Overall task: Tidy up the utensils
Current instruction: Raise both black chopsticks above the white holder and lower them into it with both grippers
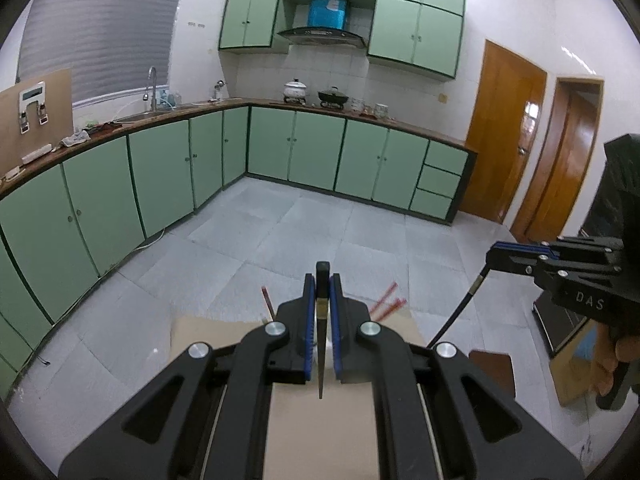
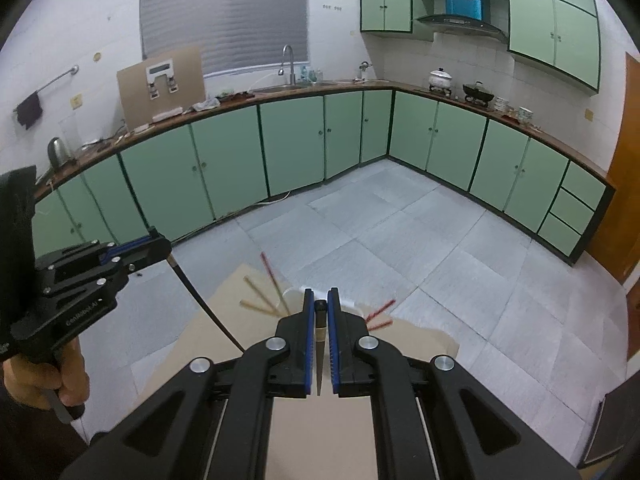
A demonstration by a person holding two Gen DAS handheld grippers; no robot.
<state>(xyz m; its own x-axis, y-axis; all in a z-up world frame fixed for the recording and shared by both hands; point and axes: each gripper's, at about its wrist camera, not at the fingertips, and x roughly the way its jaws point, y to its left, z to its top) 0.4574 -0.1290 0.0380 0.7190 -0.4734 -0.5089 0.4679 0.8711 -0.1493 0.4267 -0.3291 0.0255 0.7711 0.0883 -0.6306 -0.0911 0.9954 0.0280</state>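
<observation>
Green-cabinet kitchen (image 2: 296, 140). Above cardboard (image 2: 320, 432): left gripper (image 1: 320, 280), right gripper (image 2: 320, 294) each clamp one black chopstick (image 1: 322, 272), carrying pair toward red chopsticks (image 2: 380, 314).

Red chopsticks (image 1: 387, 299) — blurred, their lower ends hidden behind the left gripper (image 1: 322, 312).

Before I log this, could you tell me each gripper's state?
Left gripper: shut on a black chopstick.
Right gripper: shut on another black chopstick.
</observation>
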